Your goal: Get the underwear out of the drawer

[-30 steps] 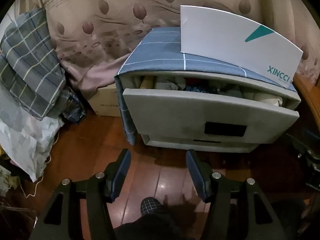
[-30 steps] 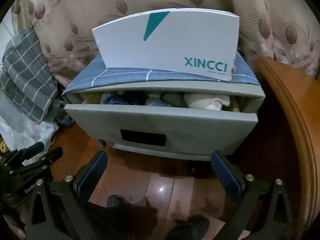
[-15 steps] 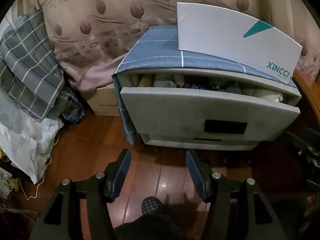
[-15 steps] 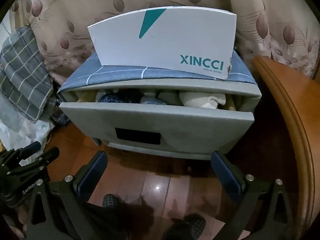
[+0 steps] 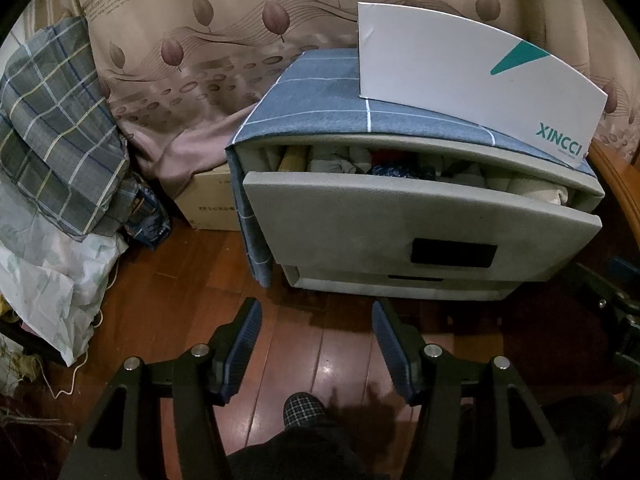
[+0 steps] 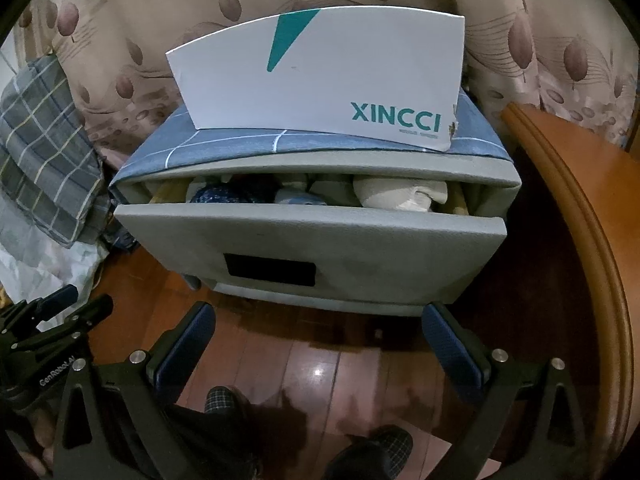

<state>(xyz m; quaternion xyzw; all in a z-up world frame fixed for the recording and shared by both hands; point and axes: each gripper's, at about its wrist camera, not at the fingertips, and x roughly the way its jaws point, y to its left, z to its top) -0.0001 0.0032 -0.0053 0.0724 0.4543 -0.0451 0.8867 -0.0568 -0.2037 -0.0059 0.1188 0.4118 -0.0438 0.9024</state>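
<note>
Drawer [image 6: 308, 240] nearer than before, beyond open right hand-held gripper [image 6: 316, 344]

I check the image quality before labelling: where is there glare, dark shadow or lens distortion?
Left wrist view: a glare spot on the wooden floor, a bowed drawer front, black corners. Right wrist view: a small floor glare, a curved white box, deep shadow between the cabinet and the wooden furniture.

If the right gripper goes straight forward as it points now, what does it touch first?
Most likely the grey front panel of the open drawer, not the clothes inside. The right gripper is open and aimed at that panel, though depth is hard to judge.
</note>
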